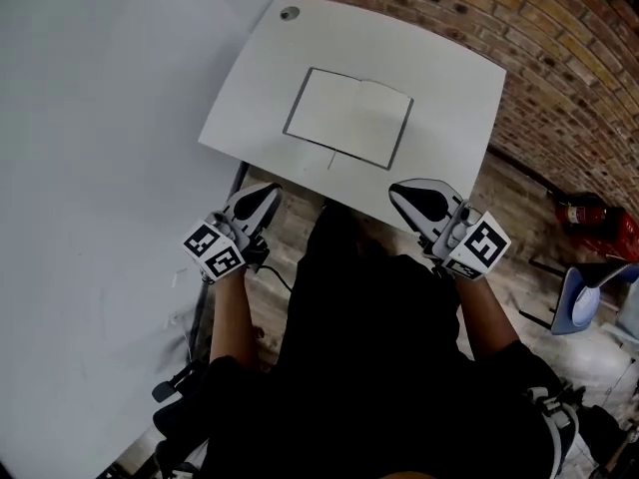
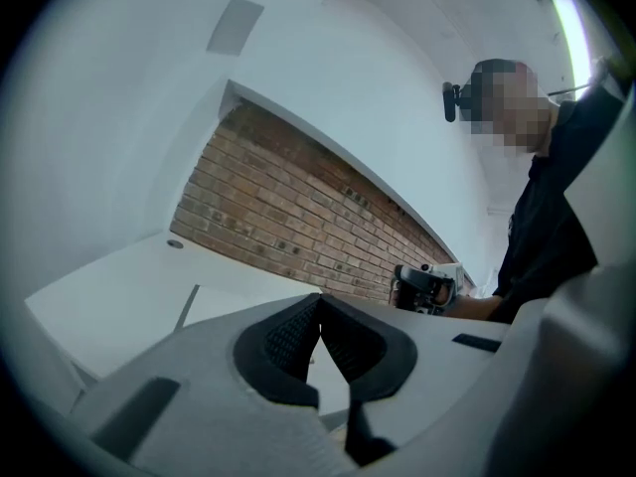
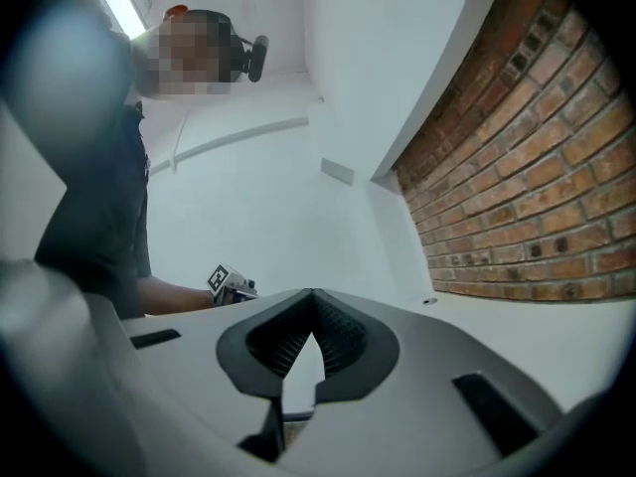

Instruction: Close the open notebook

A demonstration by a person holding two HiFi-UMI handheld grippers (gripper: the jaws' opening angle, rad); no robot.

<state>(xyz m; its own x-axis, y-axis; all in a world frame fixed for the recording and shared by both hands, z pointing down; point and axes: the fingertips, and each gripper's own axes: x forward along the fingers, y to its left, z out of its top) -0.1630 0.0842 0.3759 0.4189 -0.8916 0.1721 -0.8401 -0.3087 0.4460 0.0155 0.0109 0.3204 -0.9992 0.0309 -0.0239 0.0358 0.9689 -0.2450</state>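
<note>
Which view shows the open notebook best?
Head view: the whole open notebook lies flat on the white table, both pages visible. The left gripper view catches only one edge at a grazing angle; the right gripper view shows almost nothing of it.

Left tongs (image 2: 320, 301) together, empty, near white table (image 2: 109, 286)

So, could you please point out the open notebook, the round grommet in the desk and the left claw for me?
open notebook (image 1: 347, 118), head view, middle of its blank pages.
round grommet (image 1: 290, 13), head view, its centre.
left claw (image 1: 268, 194), head view, at its closed tips.
</note>
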